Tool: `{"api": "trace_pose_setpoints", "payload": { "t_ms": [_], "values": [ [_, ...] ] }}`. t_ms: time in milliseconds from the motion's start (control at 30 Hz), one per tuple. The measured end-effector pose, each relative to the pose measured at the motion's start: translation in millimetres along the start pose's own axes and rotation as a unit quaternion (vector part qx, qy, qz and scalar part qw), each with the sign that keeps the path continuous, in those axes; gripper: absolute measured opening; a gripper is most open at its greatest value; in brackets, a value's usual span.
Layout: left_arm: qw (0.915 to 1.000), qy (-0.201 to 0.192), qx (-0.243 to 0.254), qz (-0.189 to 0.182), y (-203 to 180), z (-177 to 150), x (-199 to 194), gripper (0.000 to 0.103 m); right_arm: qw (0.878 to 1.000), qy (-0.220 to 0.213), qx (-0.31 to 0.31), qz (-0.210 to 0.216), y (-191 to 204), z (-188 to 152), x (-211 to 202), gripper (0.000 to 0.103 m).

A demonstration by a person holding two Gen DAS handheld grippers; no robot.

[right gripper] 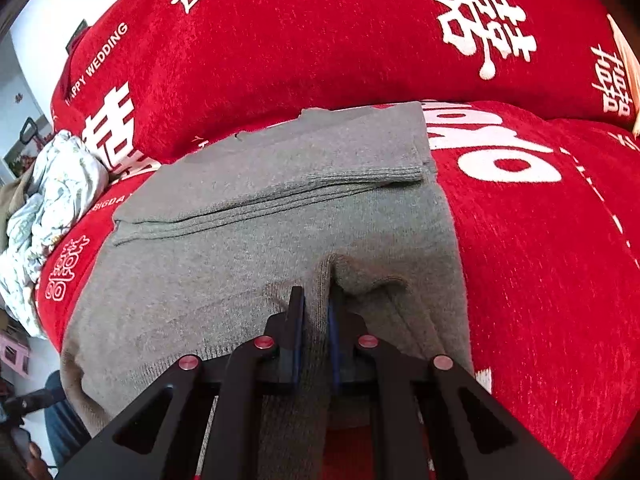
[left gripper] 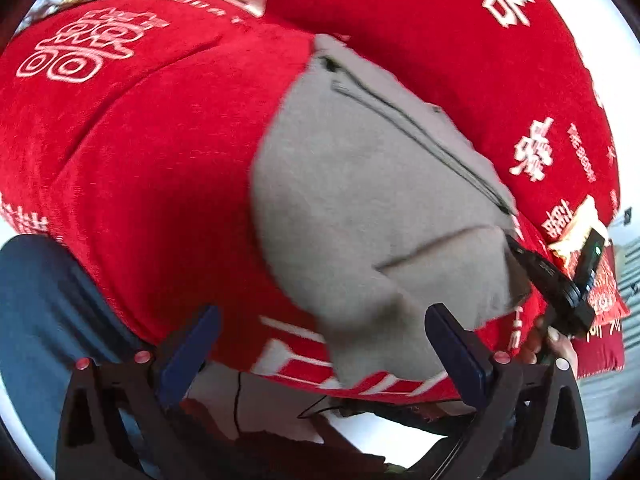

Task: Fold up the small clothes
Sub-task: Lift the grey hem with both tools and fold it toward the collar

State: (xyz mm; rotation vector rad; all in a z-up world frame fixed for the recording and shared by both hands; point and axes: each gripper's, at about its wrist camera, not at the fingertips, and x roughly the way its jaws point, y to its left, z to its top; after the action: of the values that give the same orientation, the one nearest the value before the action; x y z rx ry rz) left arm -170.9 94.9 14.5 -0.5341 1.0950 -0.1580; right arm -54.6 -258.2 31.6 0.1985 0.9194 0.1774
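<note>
Red cover point(right gripper: 540, 260) printed with white characters fills both our views, spread over a cushioned seat. Our right gripper point(right gripper: 316, 312) has its fingers pinched tight on a raised ridge of the grey knit garment point(right gripper: 224, 280), at its near edge. Beyond that pinch, the garment lies flat on the cover with a folded band across its far part. Our left gripper point(left gripper: 322, 344) hangs with fingers spread wide, grasping nothing, above the garment's near corner. A pale patterned cloth point(right gripper: 52, 200) is bunched at the left.

Red cover point(right gripper: 520, 280) with white characters; white wall point(right gripper: 44, 20) behind.
</note>
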Motion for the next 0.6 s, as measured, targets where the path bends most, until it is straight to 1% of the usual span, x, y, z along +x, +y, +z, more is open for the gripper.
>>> {"api": "trace_pose_setpoints", "payload": {
  "t_ms": [33,67,133,200,233,267,300,333,367,400,467,533,600],
  "values": [
    [1.0,0.001,0.001,0.0,-4.2,-1.0,4.0,0.102,1.0,0.0,0.001,0.001,-0.4,0.2,0.0,0.012],
    [0.9999,0.014,0.002,-0.004,-7.6,-0.8,11.0,0.102,1.0,0.001,0.004,0.003,-1.4,0.5,0.1,0.012],
    [0.9986,0.043,-0.004,-0.031,-11.4,-0.5,27.3,0.102,1.0,0.001,0.006,0.005,-2.7,1.0,0.3,0.012],
    [0.9968,0.067,-0.01,-0.043,-17.5,-0.5,43.6,0.102,1.0,-0.002,0.007,0.005,-2.6,0.3,0.1,0.012],
    [0.996,0.076,-0.009,-0.046,-22.0,-1.6,49.0,0.102,1.0,-0.003,0.009,0.005,-2.4,-0.1,0.0,0.012],
    [0.9968,0.07,0.002,-0.038,-30.4,-3.5,49.7,0.102,1.0,-0.004,0.011,0.005,-2.7,-0.3,0.0,0.012],
    [0.9968,0.065,0.019,-0.043,-37.1,-4.4,47.5,0.083,1.0,-0.004,0.012,0.006,-3.1,-0.3,-0.2,0.012],
    [0.9961,0.063,0.044,-0.043,-44.2,-6.0,44.9,0.04,1.0,-0.004,0.013,0.006,-3.2,-0.2,-0.3,0.012],
    [0.9947,0.069,0.064,-0.042,-50.2,-6.3,45.5,0.021,1.0,-0.003,0.013,0.006,-3.2,0.0,-0.4,0.012],
    [0.9938,0.077,0.065,-0.046,-51.6,-6.1,46.8,0.014,1.0,-0.003,0.012,0.006,-3.3,0.0,-0.4,0.012],
    [0.9952,0.067,0.053,-0.048,-48.3,-3.2,43.1,0.013,1.0,0.0,0.013,0.007,-3.0,0.5,-1.6,0.012],
    [0.997,0.041,0.046,-0.047,-46.5,5.1,31.8,0.013,1.0,0.004,0.017,0.01,-3.0,1.1,-6.6,0.012],
    [0.9977,0.0,0.044,-0.052,-47.8,17.1,14.0,0.013,1.0,0.001,0.022,0.021,-3.9,1.6,-16.2,0.012]
  ]
}}
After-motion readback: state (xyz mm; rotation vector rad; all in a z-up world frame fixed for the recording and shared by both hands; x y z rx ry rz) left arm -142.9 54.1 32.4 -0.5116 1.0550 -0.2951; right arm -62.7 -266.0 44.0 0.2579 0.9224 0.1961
